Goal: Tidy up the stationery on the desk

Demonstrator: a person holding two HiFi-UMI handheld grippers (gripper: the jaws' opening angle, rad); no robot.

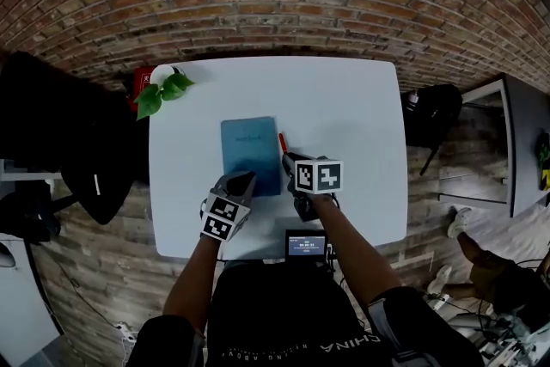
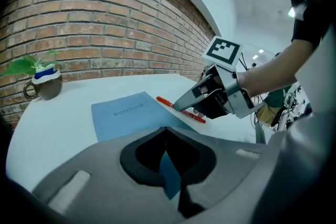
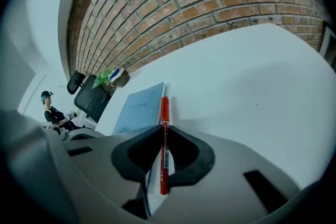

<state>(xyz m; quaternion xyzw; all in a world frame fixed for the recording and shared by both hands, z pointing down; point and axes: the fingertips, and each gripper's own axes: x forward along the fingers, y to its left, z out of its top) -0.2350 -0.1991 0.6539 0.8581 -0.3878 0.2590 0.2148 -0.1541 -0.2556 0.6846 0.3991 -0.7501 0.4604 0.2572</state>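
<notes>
A blue notebook [image 1: 250, 154] lies flat in the middle of the white desk [image 1: 344, 116]. Along its right edge runs a red pen [image 3: 164, 136], and my right gripper [image 3: 163, 128] is shut on that pen, its tip pointing away from me toward the brick wall. From the left gripper view the same red pen [image 2: 181, 109] sticks out of the right gripper [image 2: 181, 107] just above the notebook [image 2: 126, 113]. My left gripper [image 2: 167, 131] is shut with nothing between its pads, hovering over the notebook's near left corner [image 1: 236, 185].
A mug holding a green plant [image 1: 161, 90] stands at the desk's far left corner, also seen as a mug [image 2: 44, 84] in the left gripper view. A black office chair [image 1: 60, 142] sits left of the desk. A small screen device [image 1: 306, 243] rests at the near edge.
</notes>
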